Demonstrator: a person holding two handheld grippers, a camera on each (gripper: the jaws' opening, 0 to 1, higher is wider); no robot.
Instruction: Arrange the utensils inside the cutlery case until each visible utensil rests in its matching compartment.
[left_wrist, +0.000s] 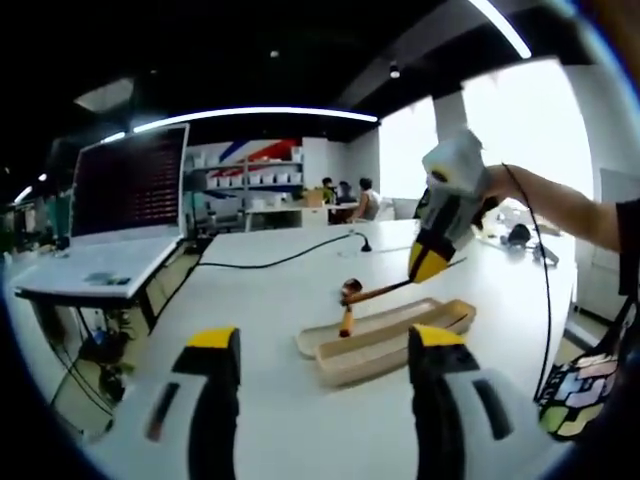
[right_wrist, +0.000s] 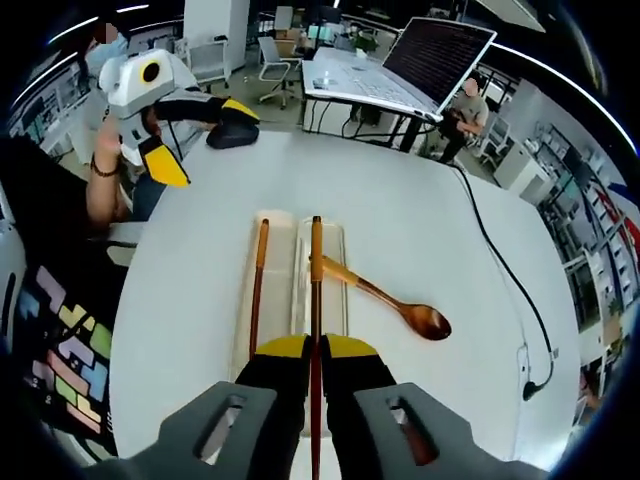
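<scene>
A pale cutlery case (right_wrist: 340, 238) lies lengthwise on the white table. My right gripper (right_wrist: 316, 346) is shut on a dark chopstick (right_wrist: 316, 280) that runs along the case's middle slot. A second chopstick (right_wrist: 259, 290) lies in the left slot. A wooden spoon (right_wrist: 400, 305) rests slantwise over the case's right rim, its bowl out on the table. In the left gripper view the right gripper (left_wrist: 429, 262) holds its chopstick (left_wrist: 395, 289) tilted down over the case (left_wrist: 400, 345), beside the spoon (left_wrist: 349, 292). My left gripper (left_wrist: 325, 375) is open, short of the case, and its yellow-tipped jaws (right_wrist: 203, 135) stand apart.
An open laptop (left_wrist: 130, 195) stands on a raised stand at the table's far side, also the laptop (right_wrist: 430, 60). A black cable (right_wrist: 500, 270) trails over the table. A black object (right_wrist: 235, 132) sits near the table's edge. A patterned bag (left_wrist: 585, 390) hangs by the person.
</scene>
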